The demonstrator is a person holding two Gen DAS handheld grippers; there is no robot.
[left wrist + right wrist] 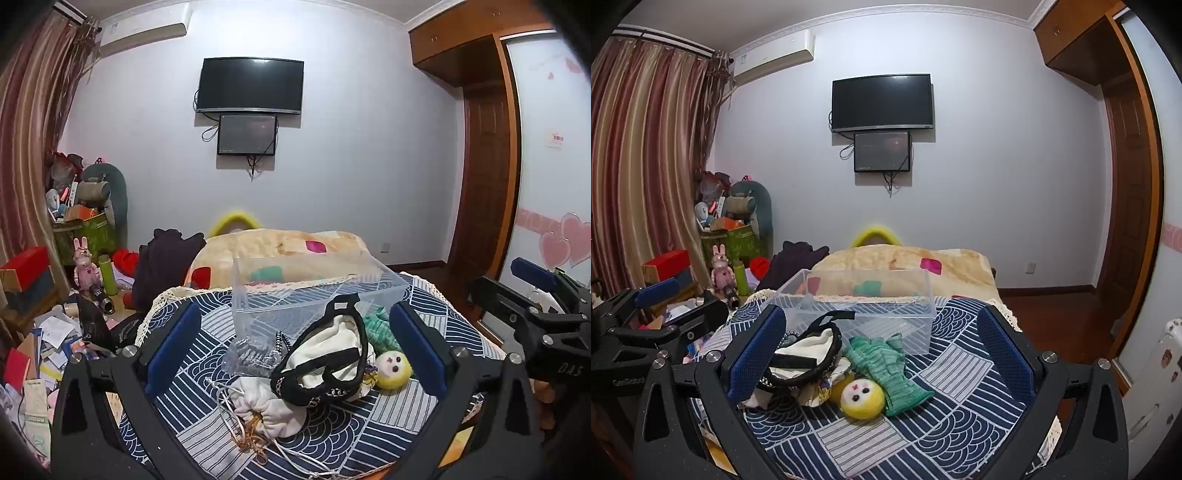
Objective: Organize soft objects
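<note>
A clear plastic bin (314,291) (864,306) stands empty on the blue patterned bedspread (332,424) (942,406). In front of it lie a white bag with black trim (325,358) (805,350), a white drawstring pouch (266,410), and a doll with a yellow head and green knit dress (391,367) (875,380). My left gripper (295,350) is open, its blue pads either side of the bag. My right gripper (882,350) is open, above the doll. The right gripper also shows at the right edge of the left wrist view (535,295).
A beige quilt (280,247) (905,262) lies behind the bin. Cluttered boxes, toys and papers (55,314) (720,266) fill the floor on the left. Two screens (881,122) hang on the far wall. A wooden wardrobe and door (1126,184) stand to the right.
</note>
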